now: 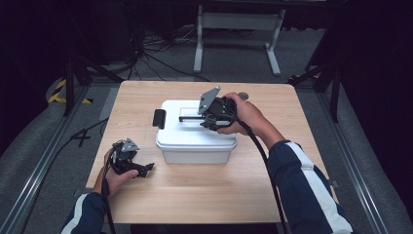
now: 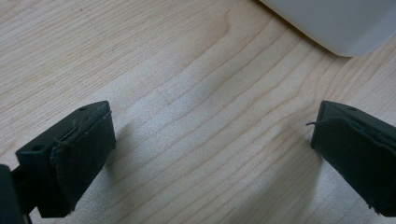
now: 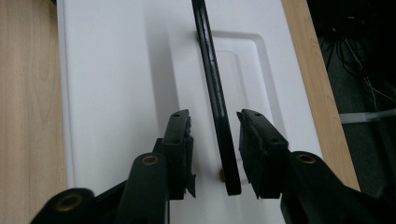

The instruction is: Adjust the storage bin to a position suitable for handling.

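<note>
A white plastic box [image 1: 195, 144] with a lid [image 3: 116, 70] stands in the middle of the wooden table [image 1: 195, 195]. A thin black handle [image 3: 212, 84] stands upright on the lid. My right gripper [image 3: 215, 135] hangs over the lid from the right, open, one jaw on each side of the handle's near end, not clamped. In the high view the right gripper [image 1: 208, 121] sits at the handle [image 1: 191, 118]. My left gripper [image 1: 145, 169] rests low on the table, left of the box's front, open and empty. In its own view the left gripper [image 2: 212, 154] faces bare wood and a box corner [image 2: 341, 23].
A black latch [image 1: 159, 118] sticks up at the box's left end. A small dark disc [image 1: 242, 95] lies on the table behind my right hand. Past the far edge are floor cables and a white metal stand [image 1: 238, 22].
</note>
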Available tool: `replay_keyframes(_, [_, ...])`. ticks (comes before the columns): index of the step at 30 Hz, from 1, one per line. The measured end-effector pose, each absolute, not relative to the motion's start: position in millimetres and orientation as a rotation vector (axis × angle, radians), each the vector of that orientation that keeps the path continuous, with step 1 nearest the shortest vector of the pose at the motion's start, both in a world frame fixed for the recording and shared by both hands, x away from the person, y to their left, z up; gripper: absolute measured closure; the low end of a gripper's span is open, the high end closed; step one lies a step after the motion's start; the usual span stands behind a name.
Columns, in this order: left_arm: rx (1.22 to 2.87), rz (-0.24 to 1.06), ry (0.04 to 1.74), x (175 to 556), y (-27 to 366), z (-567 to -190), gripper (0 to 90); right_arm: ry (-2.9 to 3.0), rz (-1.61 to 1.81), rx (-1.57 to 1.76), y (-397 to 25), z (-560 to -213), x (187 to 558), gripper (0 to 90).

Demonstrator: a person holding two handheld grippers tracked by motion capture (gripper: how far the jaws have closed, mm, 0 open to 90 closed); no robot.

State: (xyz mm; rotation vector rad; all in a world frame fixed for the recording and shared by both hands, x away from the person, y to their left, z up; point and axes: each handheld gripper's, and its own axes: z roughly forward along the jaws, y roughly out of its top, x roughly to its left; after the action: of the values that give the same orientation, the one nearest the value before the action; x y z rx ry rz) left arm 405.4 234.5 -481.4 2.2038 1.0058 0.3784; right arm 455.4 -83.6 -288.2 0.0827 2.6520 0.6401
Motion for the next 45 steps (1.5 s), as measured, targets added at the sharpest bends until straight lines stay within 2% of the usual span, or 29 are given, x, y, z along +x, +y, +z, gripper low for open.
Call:
replay_keyframes(8, [2.210,0.383,1.003,406,235,-481,0.2,2.639,0.588,0.058,-78,-289,456,82.3])
replay_keyframes(45, [2.204,0.383,1.001,406,235,-482,0.1,2.577,0.611,-0.051,-84,-272,452,85.2])
